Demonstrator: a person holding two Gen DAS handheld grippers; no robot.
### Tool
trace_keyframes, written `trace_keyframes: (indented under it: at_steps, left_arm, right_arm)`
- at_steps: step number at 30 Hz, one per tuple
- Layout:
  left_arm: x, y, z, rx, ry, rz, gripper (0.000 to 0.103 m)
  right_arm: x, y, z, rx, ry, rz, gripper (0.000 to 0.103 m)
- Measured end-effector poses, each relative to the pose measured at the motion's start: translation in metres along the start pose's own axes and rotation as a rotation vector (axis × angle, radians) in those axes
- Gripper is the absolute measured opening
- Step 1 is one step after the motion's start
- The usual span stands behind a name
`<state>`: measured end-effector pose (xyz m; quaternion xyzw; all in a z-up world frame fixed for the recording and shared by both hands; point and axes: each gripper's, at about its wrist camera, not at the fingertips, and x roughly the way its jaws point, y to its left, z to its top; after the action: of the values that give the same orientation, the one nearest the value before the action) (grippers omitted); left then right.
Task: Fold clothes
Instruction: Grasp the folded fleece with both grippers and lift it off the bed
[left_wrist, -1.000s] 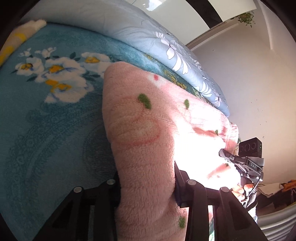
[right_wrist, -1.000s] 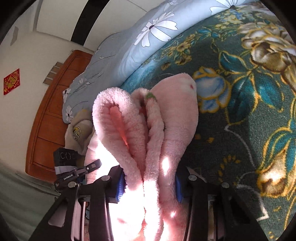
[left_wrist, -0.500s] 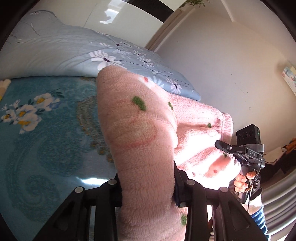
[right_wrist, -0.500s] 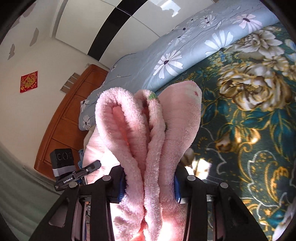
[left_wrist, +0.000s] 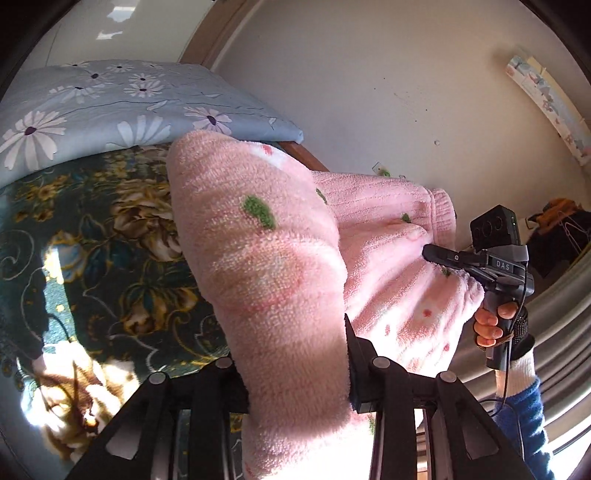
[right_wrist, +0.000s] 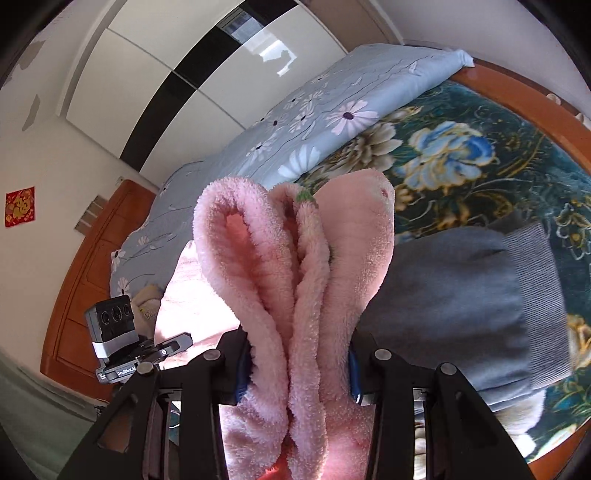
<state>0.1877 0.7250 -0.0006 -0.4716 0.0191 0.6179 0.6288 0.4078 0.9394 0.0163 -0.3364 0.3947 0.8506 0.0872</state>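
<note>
Pink fleece fills both views: the garment (left_wrist: 280, 266) hangs stretched between the two grippers, lifted above the bed (right_wrist: 480, 173). The left gripper (left_wrist: 295, 373) is clamped on one thick fold of it, its jaws partly apart with the pads pressed into the pile; the right gripper (right_wrist: 295, 369) pinches several bunched layers between blue-edged pads in the same way. Seen from the left wrist, the right gripper (left_wrist: 436, 254) sits at the garment's far end, and the letters "DAS" read white on its black body; a hand (left_wrist: 495, 325) in a white and blue cuff grips its handle. From the right wrist, the left gripper (right_wrist: 173, 347) shows beside the garment with a small white label that looks like "GenRobot.AI", though the print is tiny. Only the right wrist view shows a grey garment (right_wrist: 461, 299) lying on the bed's dark floral blanket, a wooden headboard (right_wrist: 85, 280) and a red square with a gold character (right_wrist: 20, 206) on the wall. A pale blue daisy quilt (left_wrist: 110, 103) lies along the bed's far side in both views.
</note>
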Motion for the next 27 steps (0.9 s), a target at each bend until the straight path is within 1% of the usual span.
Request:
trace_keyframes:
  at_steps: [3,7,9,11,13,15,17,18,19,20,22,25,27]
  left_arm:
    - [0.021,-0.004,0.008,0.021,0.027,-0.035,0.037]
    - [0.042,-0.004,0.014,0.035,0.028,-0.098,0.037]
    - [0.052,-0.004,0.01,0.027,0.029,-0.134,0.038]
    - [0.06,-0.001,0.0,0.024,0.032,-0.148,0.039]
    - [0.073,0.0,-0.011,0.003,0.047,-0.135,0.039]
    - [0.087,0.016,-0.02,-0.031,0.067,-0.108,0.042]
    - [0.098,0.033,-0.025,-0.094,0.074,-0.128,0.046]
    - [0.101,0.039,-0.026,-0.122,0.077,-0.145,0.047]
    - [0.102,0.043,-0.026,-0.143,0.08,-0.163,0.048]
    - [0.102,0.044,-0.025,-0.15,0.084,-0.172,0.049]
    - [0.096,0.033,-0.022,-0.126,0.089,-0.16,0.05]
    - [0.087,0.024,-0.017,-0.097,0.096,-0.126,0.055]
    - [0.084,0.023,-0.014,-0.084,0.1,-0.098,0.062]
  right_arm:
    - [-0.026,-0.024,0.016,-0.003,-0.016,-0.034,0.043]
    - [-0.052,-0.049,0.04,-0.003,-0.042,-0.075,0.044]
    - [-0.06,-0.063,0.045,0.001,-0.06,-0.083,0.045]
    - [-0.068,-0.076,0.05,0.004,-0.078,-0.09,0.047]
    - [-0.062,-0.096,0.047,0.016,-0.088,-0.078,0.048]
    - [-0.041,-0.122,0.037,0.059,-0.059,-0.086,0.049]
    - [-0.02,-0.149,0.025,0.123,-0.024,-0.094,0.052]
    - [-0.014,-0.161,0.02,0.153,-0.029,-0.075,0.053]
    - [-0.013,-0.17,0.016,0.178,-0.053,-0.039,0.054]
    - [-0.014,-0.174,0.014,0.188,-0.071,-0.019,0.054]
    - [-0.018,-0.174,0.012,0.192,-0.091,-0.011,0.054]
    - [-0.026,-0.166,0.012,0.183,-0.091,-0.037,0.055]
    - [-0.032,-0.159,0.01,0.17,-0.091,-0.064,0.058]
